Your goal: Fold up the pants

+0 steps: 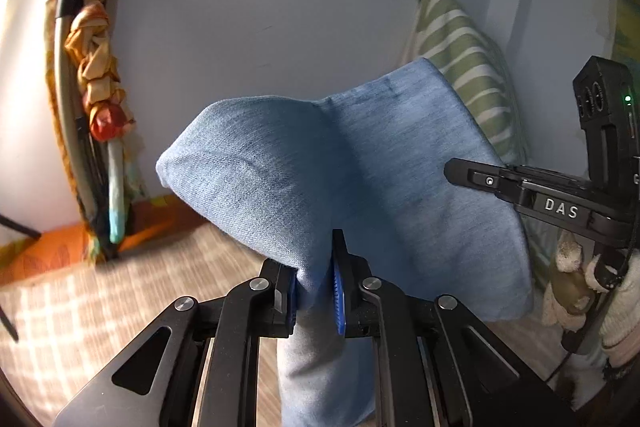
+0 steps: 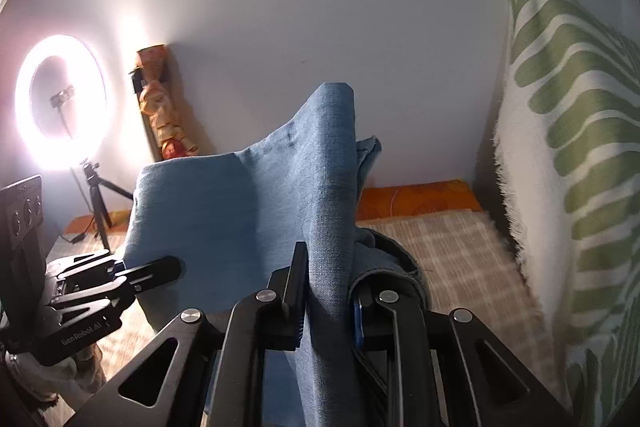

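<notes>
The left tongs and the right tongs are both nearly closed, and each one pinches a fold of the blue denim pants. In each wrist view the cloth passes between the black jaws and their blue pads, so both grips are on fabric, not on air.

The pants hang in the air between the two tongs, above the checked beige mat. The cloth spans from left to right, with its long axis running from one tongs to the other. From the left wrist view, the right tongs sit to the right, at the far edge of the cloth; from the right wrist view, the left tongs sit to the left. No hand is clearly nearer to the mat.

I judge that the coming move is to lay the cloth down on the mat, and both hands must keep this span level.
</notes>
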Demonstrator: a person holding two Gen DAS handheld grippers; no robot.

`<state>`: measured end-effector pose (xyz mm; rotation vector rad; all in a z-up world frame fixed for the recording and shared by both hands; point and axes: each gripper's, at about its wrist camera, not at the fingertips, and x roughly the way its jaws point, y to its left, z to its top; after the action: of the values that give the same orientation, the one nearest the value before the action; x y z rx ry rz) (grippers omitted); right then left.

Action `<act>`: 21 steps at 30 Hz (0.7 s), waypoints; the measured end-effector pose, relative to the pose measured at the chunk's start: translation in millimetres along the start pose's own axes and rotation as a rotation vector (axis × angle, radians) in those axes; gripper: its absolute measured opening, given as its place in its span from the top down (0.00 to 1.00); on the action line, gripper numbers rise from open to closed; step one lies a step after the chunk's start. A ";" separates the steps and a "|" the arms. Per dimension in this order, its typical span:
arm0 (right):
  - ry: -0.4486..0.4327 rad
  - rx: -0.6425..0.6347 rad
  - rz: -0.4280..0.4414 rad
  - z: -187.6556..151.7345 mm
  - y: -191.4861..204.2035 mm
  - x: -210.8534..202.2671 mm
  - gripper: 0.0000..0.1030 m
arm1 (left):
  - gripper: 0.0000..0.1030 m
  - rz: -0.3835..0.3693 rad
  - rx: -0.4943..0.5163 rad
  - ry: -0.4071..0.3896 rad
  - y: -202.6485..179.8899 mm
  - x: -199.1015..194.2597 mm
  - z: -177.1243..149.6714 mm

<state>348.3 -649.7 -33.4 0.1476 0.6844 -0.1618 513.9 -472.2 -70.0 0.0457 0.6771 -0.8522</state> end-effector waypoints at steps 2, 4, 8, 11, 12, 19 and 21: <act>0.004 -0.001 -0.008 6.1 -2.9 16.4 0.85 | 0.88 0.013 0.004 0.002 5.3 12.6 8.0; 0.000 -0.007 -0.014 10.8 -5.7 30.5 0.85 | 0.89 0.023 0.002 -0.002 9.9 23.1 14.7; 0.009 -0.008 -0.018 16.4 -16.0 57.4 0.85 | 0.88 0.039 -0.002 0.006 17.8 41.3 16.6; 0.029 -0.020 -0.023 15.8 -18.4 76.9 0.85 | 0.88 0.059 0.002 0.014 22.6 51.4 12.2; 0.036 -0.027 -0.027 15.4 -18.9 82.5 0.85 | 0.88 0.064 0.003 0.016 22.9 53.5 11.1; 0.088 -0.021 -0.063 11.7 -26.1 112.5 0.77 | 0.84 0.095 0.017 0.044 25.2 67.0 7.4; 0.102 -0.023 -0.090 9.3 -26.8 115.5 0.72 | 0.83 0.109 0.024 0.052 21.9 68.9 9.3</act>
<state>436.9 -689.1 -102.2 0.1038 0.7943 -0.2342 566.3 -507.0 -106.7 0.1251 0.7066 -0.7566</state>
